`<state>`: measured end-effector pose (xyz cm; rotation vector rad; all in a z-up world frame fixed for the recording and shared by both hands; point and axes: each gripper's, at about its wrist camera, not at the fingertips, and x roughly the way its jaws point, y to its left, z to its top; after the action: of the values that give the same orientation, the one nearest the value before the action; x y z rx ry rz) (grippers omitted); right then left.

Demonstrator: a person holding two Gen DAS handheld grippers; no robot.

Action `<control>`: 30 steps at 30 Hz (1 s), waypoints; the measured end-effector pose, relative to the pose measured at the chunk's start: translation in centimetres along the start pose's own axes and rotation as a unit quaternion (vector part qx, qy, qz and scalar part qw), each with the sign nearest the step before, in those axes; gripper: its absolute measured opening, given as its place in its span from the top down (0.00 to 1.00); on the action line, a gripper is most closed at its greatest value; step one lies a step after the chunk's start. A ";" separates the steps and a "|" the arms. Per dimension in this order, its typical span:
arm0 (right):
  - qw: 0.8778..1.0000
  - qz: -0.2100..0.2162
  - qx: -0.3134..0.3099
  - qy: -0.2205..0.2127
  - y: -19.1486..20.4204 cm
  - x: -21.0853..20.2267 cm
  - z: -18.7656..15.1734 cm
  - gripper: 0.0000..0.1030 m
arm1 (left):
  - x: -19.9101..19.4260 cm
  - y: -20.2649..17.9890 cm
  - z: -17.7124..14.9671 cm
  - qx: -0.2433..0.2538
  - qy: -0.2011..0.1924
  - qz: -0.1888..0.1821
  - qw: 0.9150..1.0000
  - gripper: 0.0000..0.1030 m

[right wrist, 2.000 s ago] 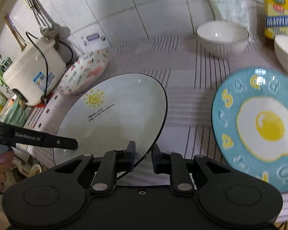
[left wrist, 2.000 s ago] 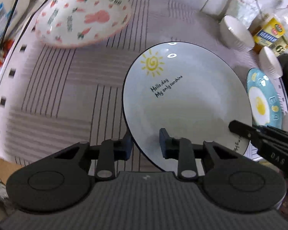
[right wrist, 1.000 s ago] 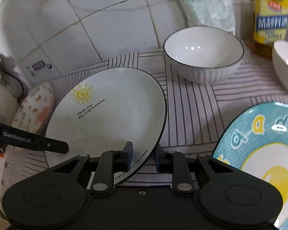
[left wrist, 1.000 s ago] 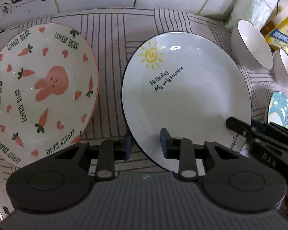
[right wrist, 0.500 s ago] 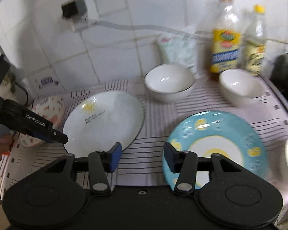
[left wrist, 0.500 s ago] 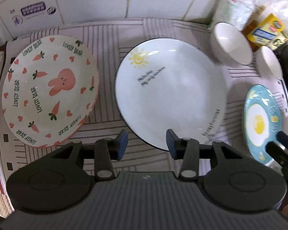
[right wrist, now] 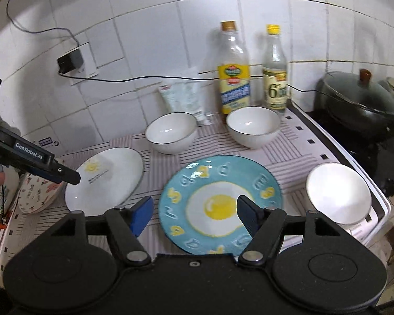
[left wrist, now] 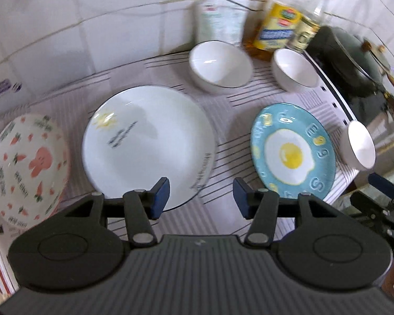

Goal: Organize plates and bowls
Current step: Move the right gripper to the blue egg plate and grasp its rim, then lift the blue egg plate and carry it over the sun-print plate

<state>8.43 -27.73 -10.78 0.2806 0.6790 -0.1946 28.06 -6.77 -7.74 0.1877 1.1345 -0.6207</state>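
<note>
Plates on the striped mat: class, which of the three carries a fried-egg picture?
The round blue plate, lying rightmost of the three. The white sun-printed plate and the pink rabbit-and-carrot plate show no egg.

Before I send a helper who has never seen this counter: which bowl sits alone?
Start at the dark lidded wok on the stove, then come to the near edge of the striped mat. The white bowl there stands right of the blue egg plate, unlike the two bowls by the bottles.

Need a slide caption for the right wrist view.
Right gripper opening, empty, above fried-egg plate; sun plate on striped mat.
</note>
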 end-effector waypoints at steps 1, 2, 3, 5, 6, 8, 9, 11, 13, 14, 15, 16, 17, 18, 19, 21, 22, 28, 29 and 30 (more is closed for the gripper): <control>1.000 0.001 0.005 -0.002 -0.6 0.2 -0.4 0.28 | 0.4 -0.7 0.0 0.009 0.001 0.002 1.000 0.49; 1.000 -0.001 0.004 0.000 -1.1 0.3 -0.8 0.28 | 0.8 -1.5 0.1 0.018 0.003 0.001 1.000 0.49; 1.000 -0.002 0.005 -0.003 -1.5 0.5 -1.2 0.28 | 1.2 -2.2 0.2 0.023 0.006 0.001 1.000 0.49; 1.000 -0.005 0.005 -0.014 -2.3 0.8 -2.1 0.28 | 2.1 -3.5 0.2 0.030 0.014 -0.001 0.999 0.48; 1.000 -0.005 0.008 -0.016 -2.6 1.0 -2.5 0.28 | 2.7 -4.1 0.1 0.033 0.017 -0.002 0.999 0.47; 1.000 -0.005 0.016 -0.016 -3.5 1.6 -3.1 0.28 | 3.5 -5.2 0.0 0.037 0.020 0.000 0.999 0.41; 1.000 -0.008 0.029 -0.006 -3.9 2.0 -3.4 0.28 | 3.8 -5.7 0.0 0.038 0.019 -0.002 0.999 0.40; 0.999 -0.017 0.030 -0.006 -4.7 2.7 -3.8 0.28 | 4.6 -6.6 -0.1 0.036 0.017 0.000 0.999 0.36; 0.999 -0.022 0.038 0.005 -5.7 3.9 -4.1 0.28 | 5.4 -7.3 0.1 0.035 0.014 -0.002 0.999 0.31; 0.999 -0.020 0.043 0.014 -6.2 4.6 -4.2 0.28 | 5.9 -7.7 0.2 0.035 0.014 -0.002 0.999 0.29; 0.998 -0.019 0.048 0.019 -6.6 4.9 -4.2 0.28 | 6.5 -8.0 0.3 0.035 0.017 0.000 0.999 0.28; 0.998 -0.019 0.055 0.025 -7.0 5.4 -4.3 0.28 | 7.0 -8.3 0.5 0.035 0.023 0.004 0.999 0.27; 0.997 -0.021 0.061 0.031 -7.4 5.8 -4.3 0.28 | 7.4 -8.7 0.7 0.038 0.028 0.005 0.999 0.25; 0.997 -0.019 0.066 0.034 -7.8 6.3 -4.4 0.28 | 7.8 -8.9 0.8 0.040 0.028 0.005 0.999 0.24; 0.997 -0.017 0.070 0.037 -8.1 6.7 -4.4 0.30 | 8.3 -9.2 0.9 0.040 0.027 0.007 0.999 0.24; 0.996 -0.014 0.075 0.039 -8.6 7.4 -4.4 0.34 | 9.5 -9.6 1.0 0.041 0.029 0.013 0.999 0.24; 0.996 -0.012 0.078 0.041 -8.8 7.8 -4.4 0.37 | 10.1 -9.7 1.1 0.039 0.033 0.015 0.999 0.24; 0.996 -0.001 0.078 0.048 -9.4 9.3 -4.4 0.66 | 12.7 -9.6 0.7 0.017 0.028 0.018 0.999 0.26; 0.996 0.001 0.077 0.048 -9.4 9.5 -4.4 0.71 | 12.8 -9.6 0.6 0.014 0.024 0.019 0.999 0.29; 0.996 0.001 0.075 0.051 -9.5 9.6 -4.4 0.73 | 12.9 -9.5 0.6 0.010 0.023 0.022 0.999 0.30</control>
<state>10.59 -36.15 -21.97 0.4380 0.7669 -0.2303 26.83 -19.54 -17.41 0.2443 1.1655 -0.5923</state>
